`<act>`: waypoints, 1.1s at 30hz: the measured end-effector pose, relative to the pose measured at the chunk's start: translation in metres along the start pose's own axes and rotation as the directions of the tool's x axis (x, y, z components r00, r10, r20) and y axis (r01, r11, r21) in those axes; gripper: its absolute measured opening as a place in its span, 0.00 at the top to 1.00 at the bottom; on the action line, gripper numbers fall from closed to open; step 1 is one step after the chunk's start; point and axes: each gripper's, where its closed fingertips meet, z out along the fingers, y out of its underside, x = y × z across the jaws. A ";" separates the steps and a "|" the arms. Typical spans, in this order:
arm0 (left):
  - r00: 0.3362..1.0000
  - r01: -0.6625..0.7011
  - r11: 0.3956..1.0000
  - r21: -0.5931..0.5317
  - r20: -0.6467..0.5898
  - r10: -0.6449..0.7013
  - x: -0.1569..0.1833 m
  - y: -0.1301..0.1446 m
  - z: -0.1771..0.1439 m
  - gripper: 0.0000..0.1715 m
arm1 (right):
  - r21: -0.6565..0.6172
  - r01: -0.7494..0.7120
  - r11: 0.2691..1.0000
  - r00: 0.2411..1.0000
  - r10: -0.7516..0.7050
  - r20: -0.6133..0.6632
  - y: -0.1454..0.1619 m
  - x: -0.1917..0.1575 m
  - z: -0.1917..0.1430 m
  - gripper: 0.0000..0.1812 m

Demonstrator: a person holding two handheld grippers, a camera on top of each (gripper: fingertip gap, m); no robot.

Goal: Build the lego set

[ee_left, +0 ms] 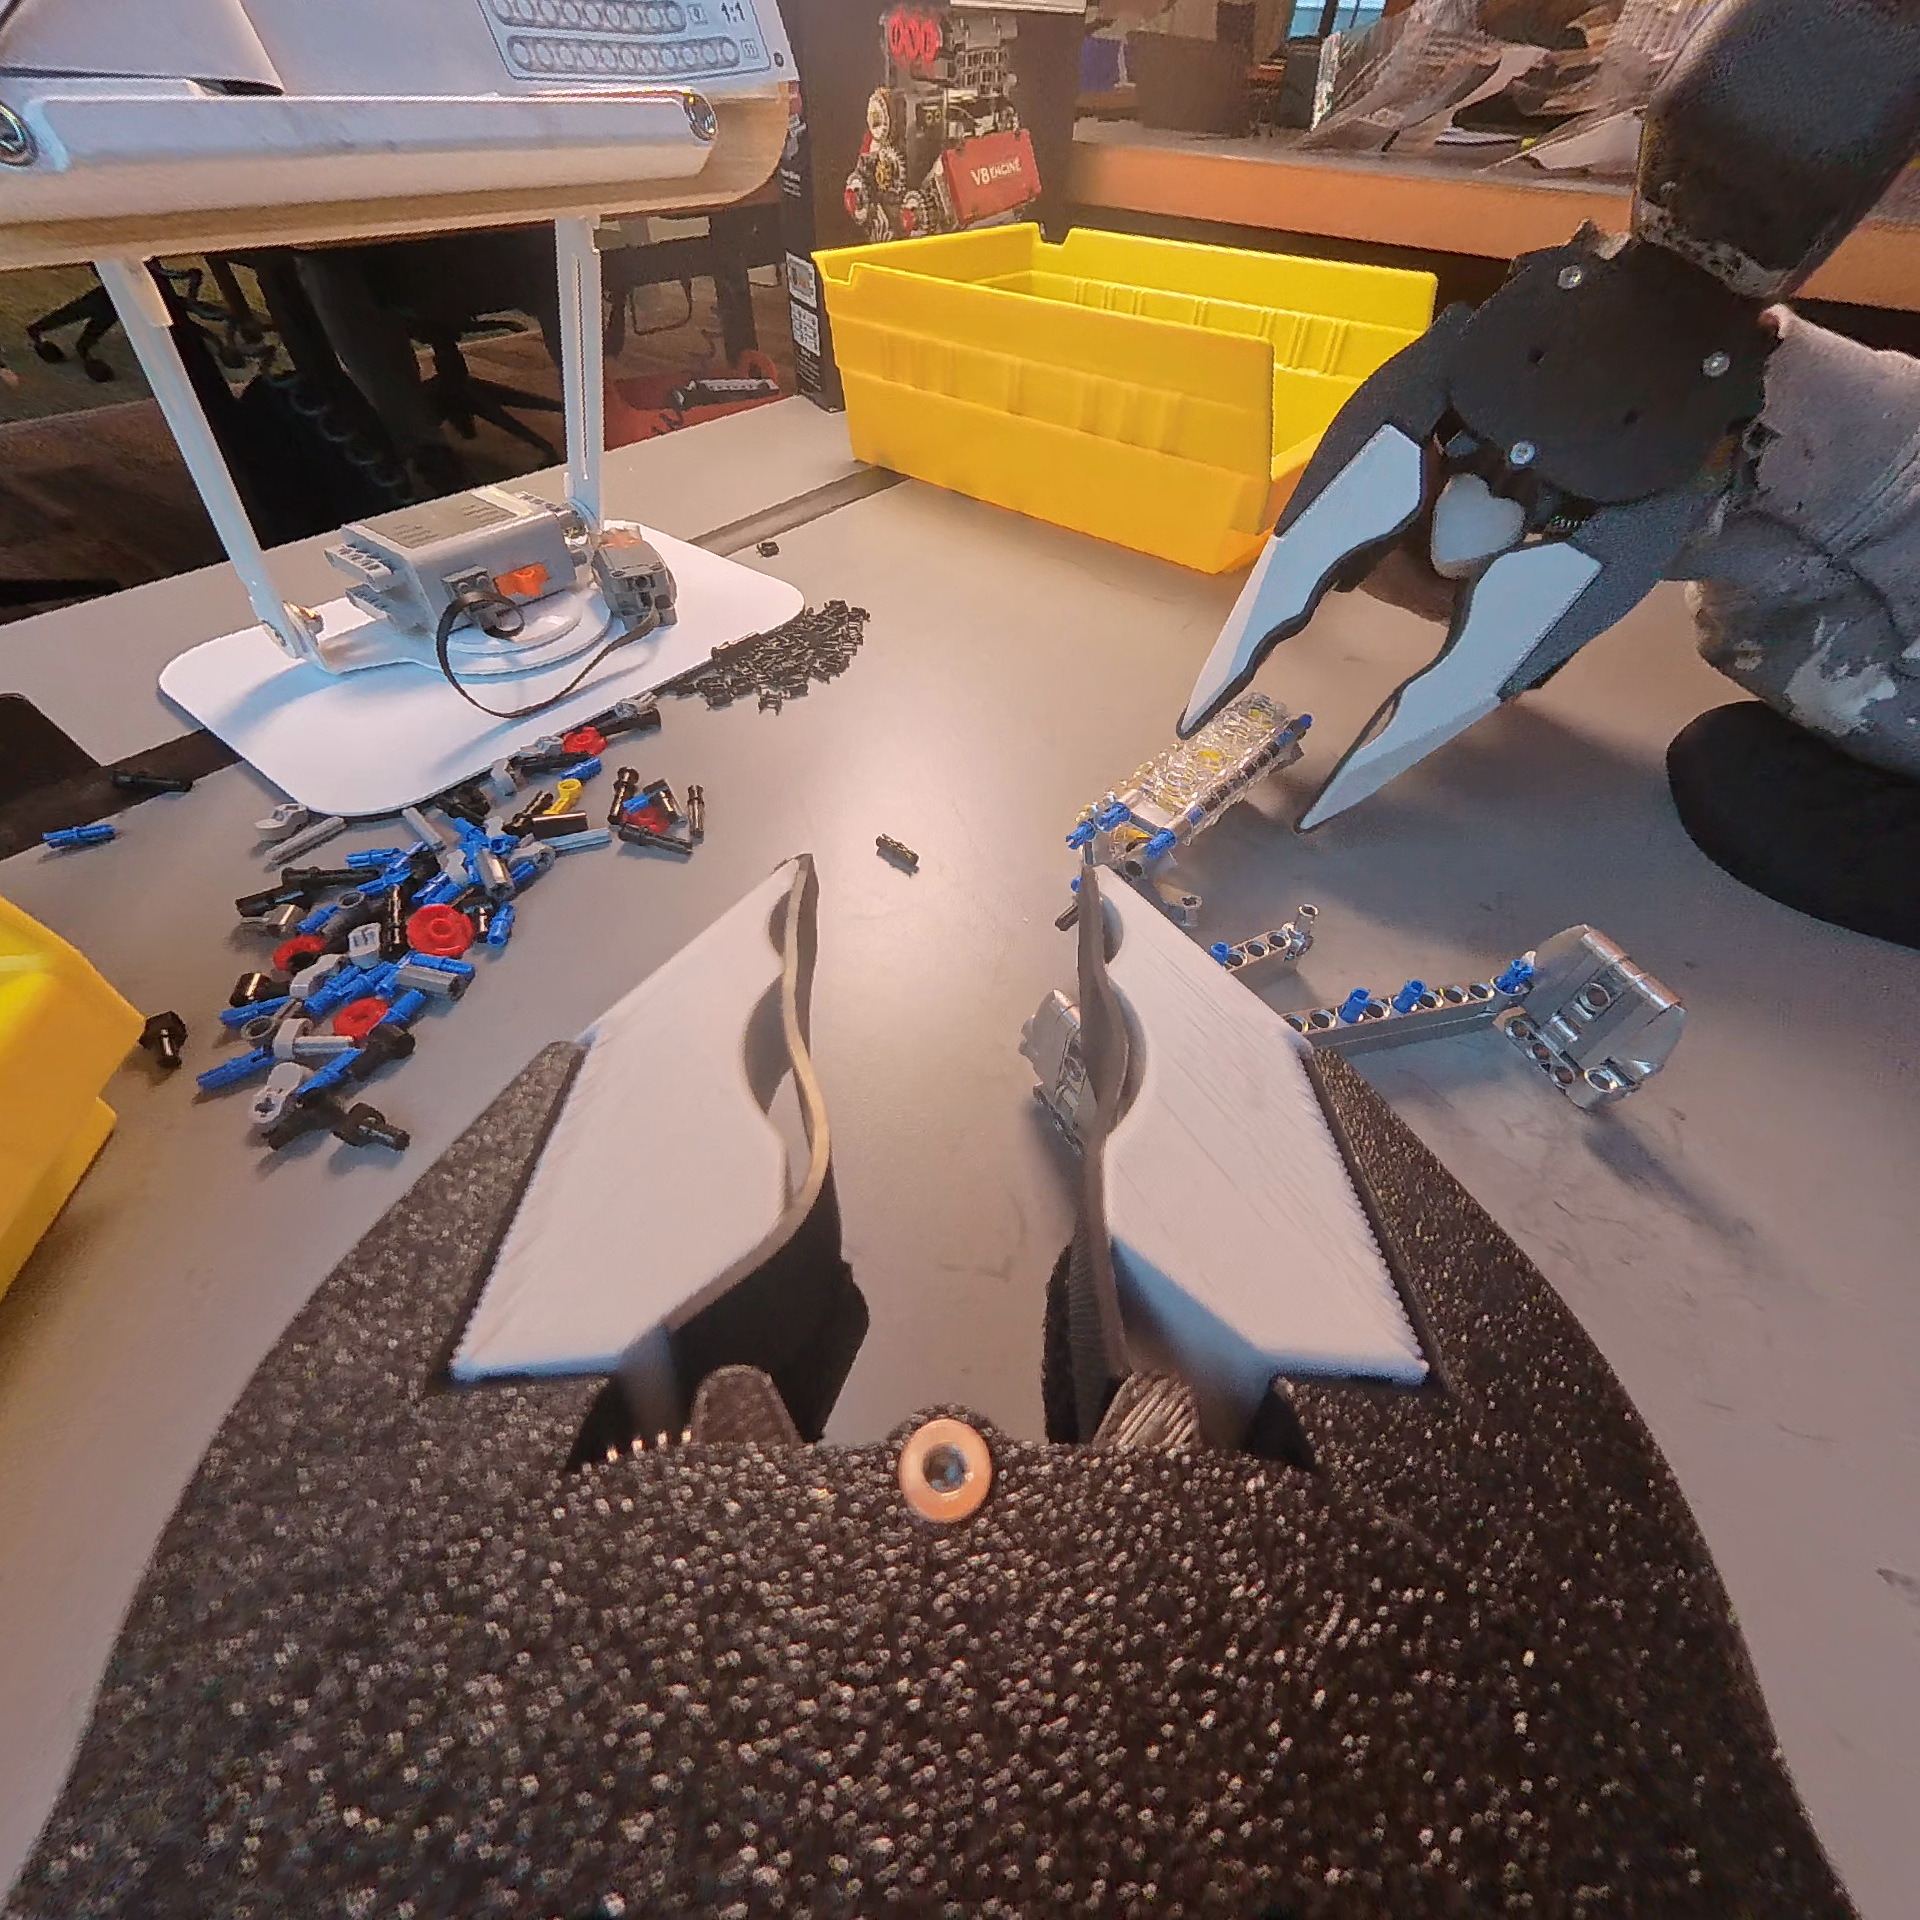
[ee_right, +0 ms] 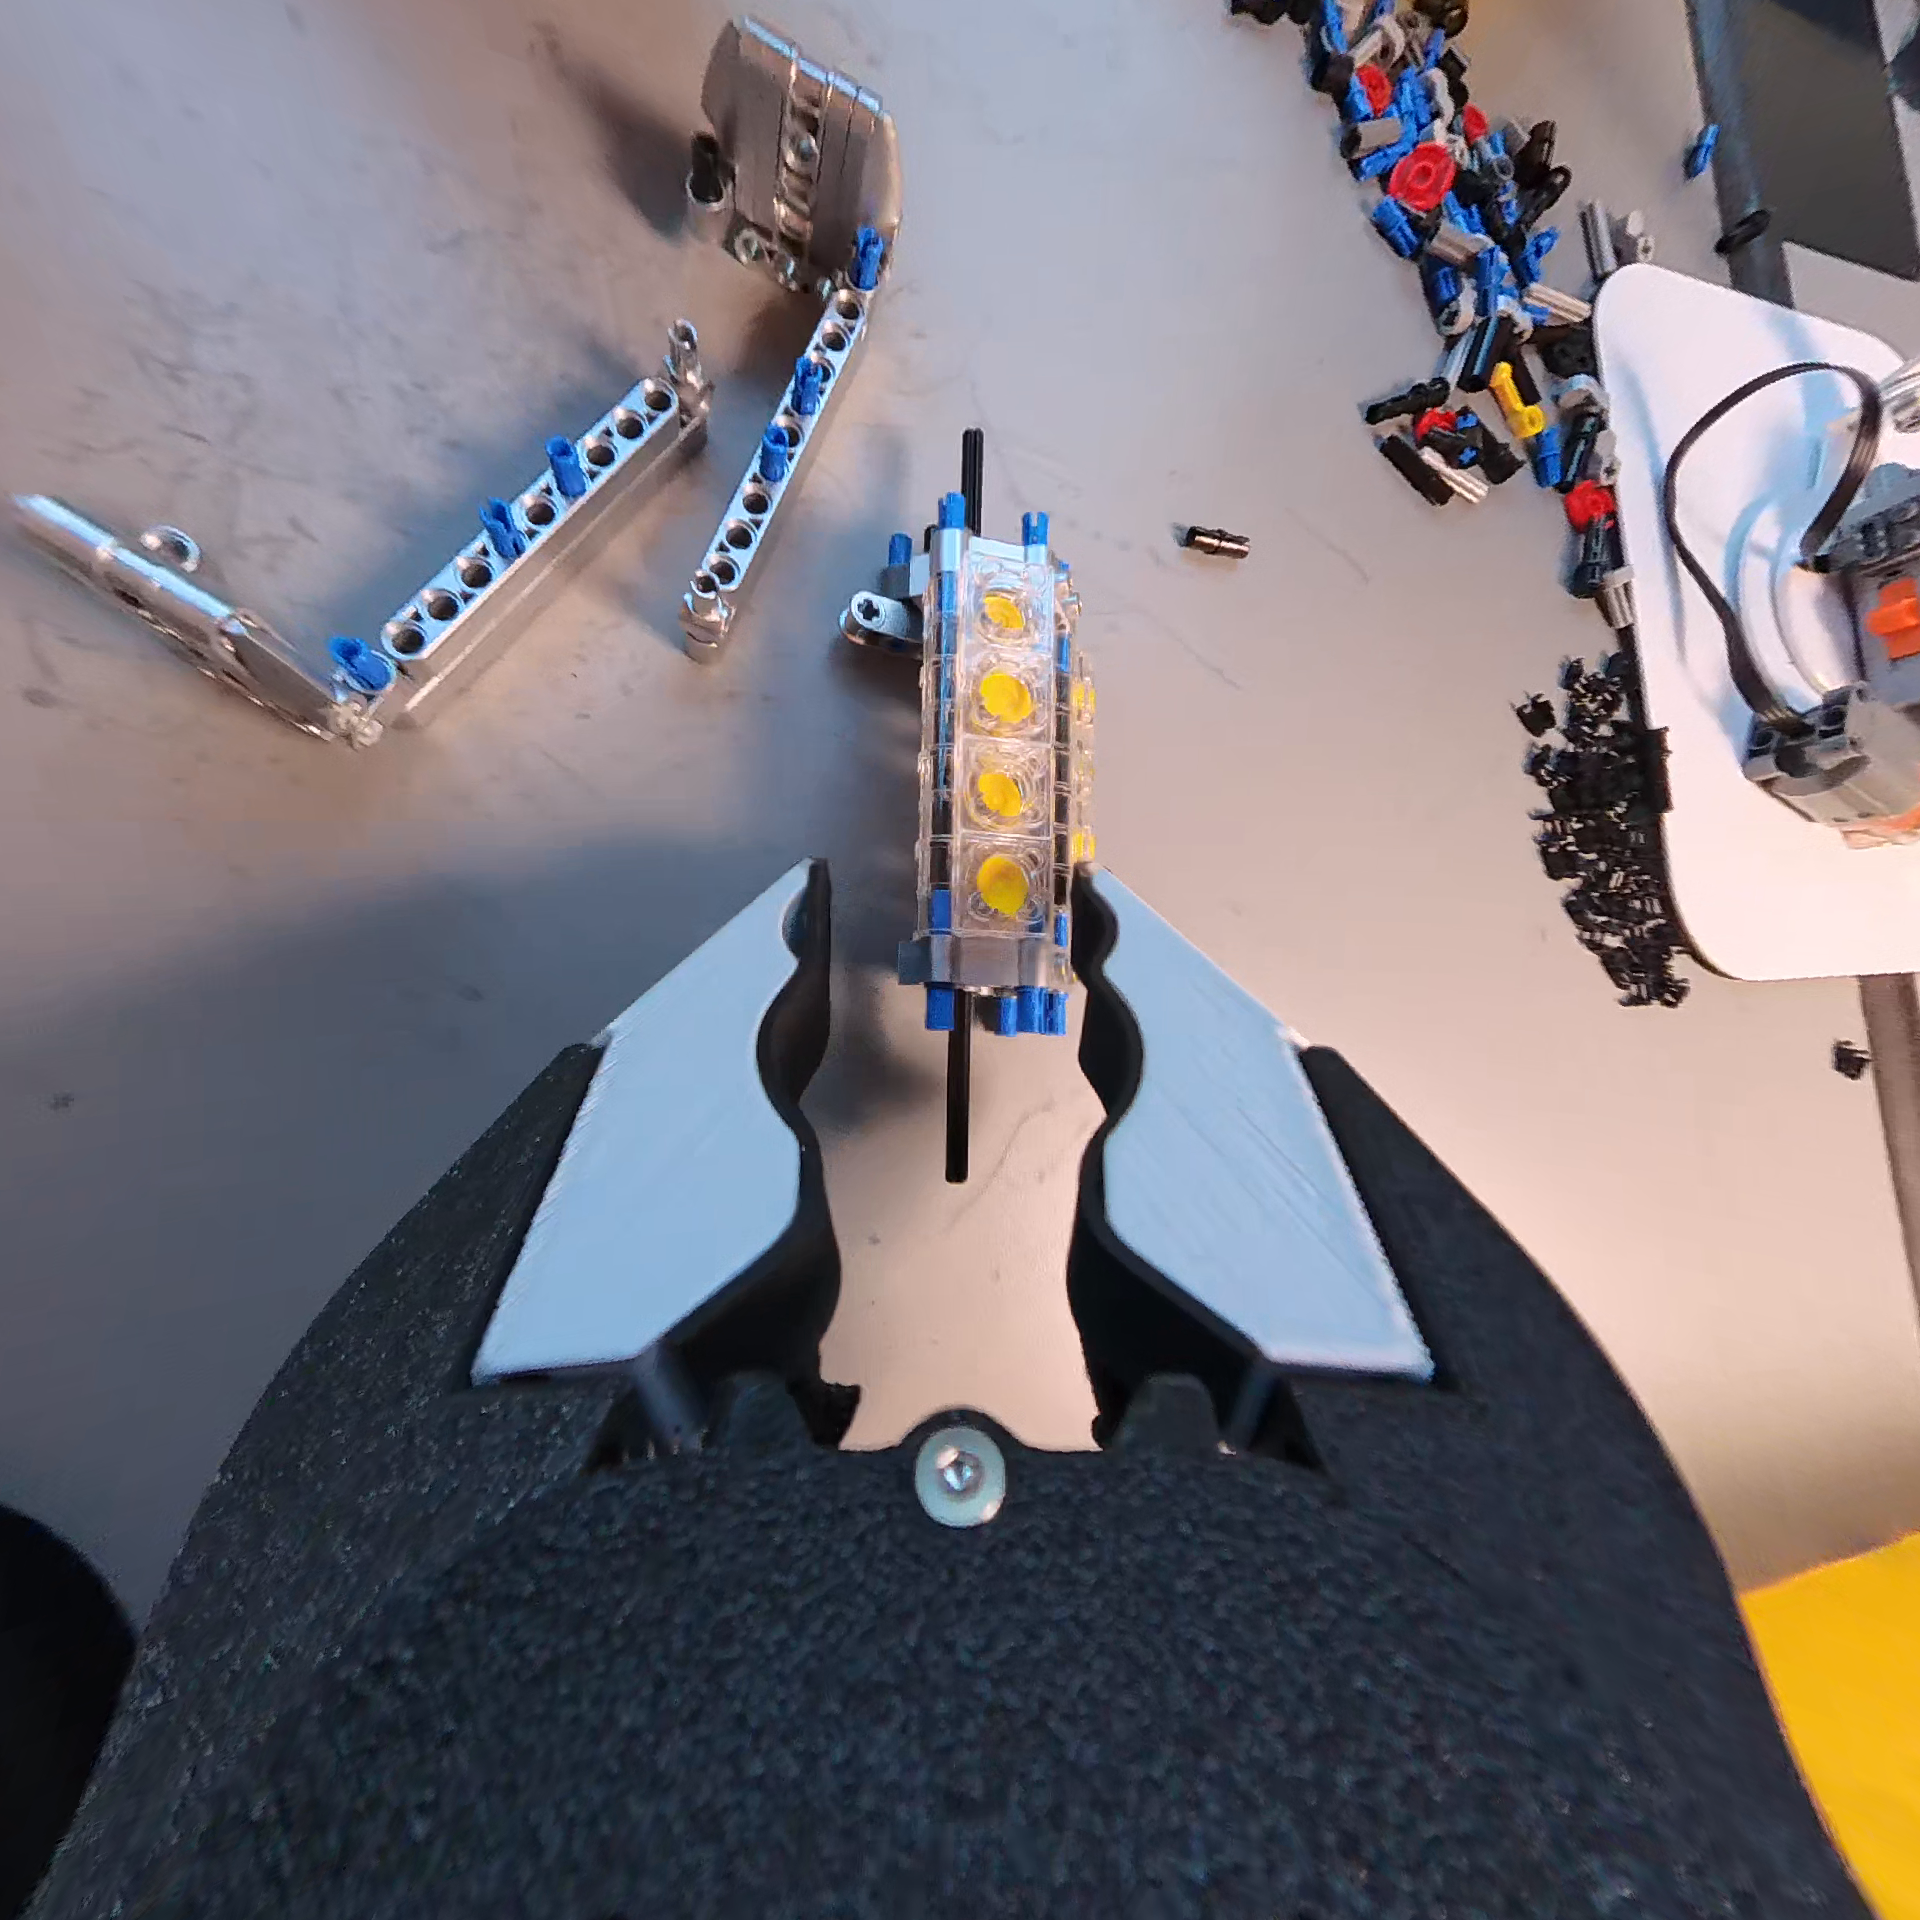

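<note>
Clear brick block (ee_right: 997,769) with yellow discs lies on grey worktop (ee_right: 312,935), black rod through it. Right claw (ee_right: 951,883) spread wide, straddling block's near end, gripping nothing. Left claw (ee_left: 945,883) also spread, empty, hovering near silver beams (ee_left: 1413,1013). Loose pile of small pieces (ee_left: 416,894) left; yellow bin (ee_left: 1091,384) behind.

The left gripper's (ee_left: 945,883) right finger (ee_left: 1195,1091) hides part of a silver beam assembly (ee_left: 1060,1049) behind it. The stand's (ee_left: 343,114) top runs off the upper edge. A yellow bin (ee_left: 52,1060) is cut by the left edge. The black pins (ee_right: 1605,831) are too small to tell apart. The block's (ee_right: 997,769) far side is hidden, perhaps touching the right gripper's (ee_right: 951,883) finger (ee_right: 1195,1091).
</note>
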 end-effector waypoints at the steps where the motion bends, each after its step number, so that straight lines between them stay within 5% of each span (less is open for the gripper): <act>1: 1.000 0.001 1.000 0.001 0.000 -0.001 0.000 0.000 0.000 0.72 | 0.023 -0.017 1.000 1.000 0.016 0.010 -0.003 0.000 -0.002 0.75; 11: 1.000 0.000 1.000 -0.002 -0.005 0.000 0.001 0.000 0.000 0.72 | 0.070 -0.102 0.992 0.995 0.101 0.026 -0.002 0.005 -0.003 0.85; 23: 1.000 0.010 1.000 0.009 -0.014 -0.010 0.001 -0.002 -0.003 0.72 | 0.367 -0.317 0.874 0.946 0.321 0.053 -0.030 0.039 -0.025 0.79; 31: 0.998 0.058 0.998 0.026 0.003 -0.059 -0.007 -0.005 -0.005 0.71 | 0.557 -0.352 0.752 0.830 0.526 -0.187 -0.027 0.104 -0.048 0.79; 33: 0.997 0.072 0.997 0.024 0.010 -0.072 -0.009 -0.003 -0.004 0.71 | 0.634 -0.316 0.706 0.774 0.578 -0.258 -0.028 0.128 -0.059 0.86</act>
